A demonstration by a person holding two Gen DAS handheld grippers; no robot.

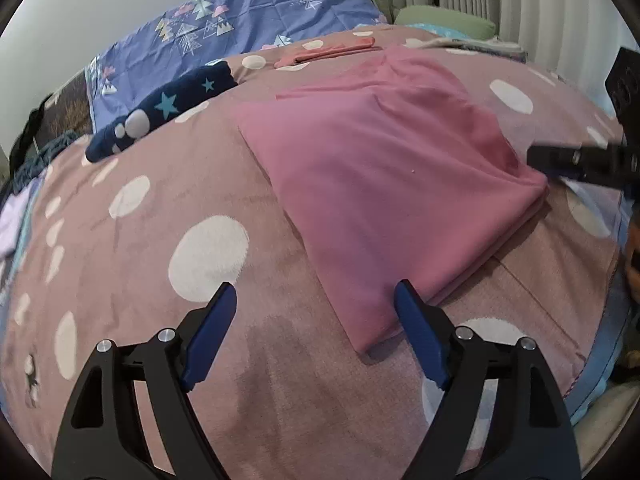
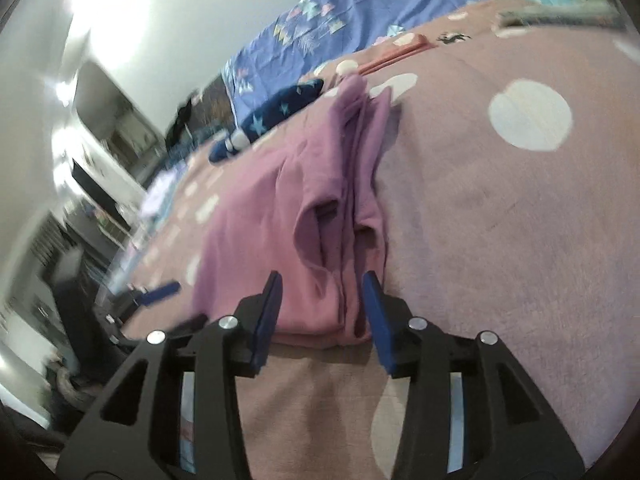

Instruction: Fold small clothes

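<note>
A pink garment point(image 1: 380, 168) lies folded flat on the dotted mauve blanket point(image 1: 140, 280). My left gripper point(image 1: 316, 292) hovers open at the garment's near corner, its right finger over the cloth edge and nothing pinched. In the right wrist view the same garment point(image 2: 260, 216) shows its layered folded edge. My right gripper point(image 2: 322, 280) stands partly open with that edge between its blue pads point(image 2: 376, 304); the cloth rests on the bed and is not squeezed. The right gripper point(image 1: 560, 160) also shows at the garment's right corner.
A navy star-print garment point(image 1: 160, 108) lies at the back left. A coral folded piece point(image 1: 324, 54) sits behind the pink one. A blue tree-print sheet point(image 1: 240, 20) and a green pillow point(image 1: 448, 20) lie at the far end. Lilac clothes point(image 1: 12, 220) lie at the left edge.
</note>
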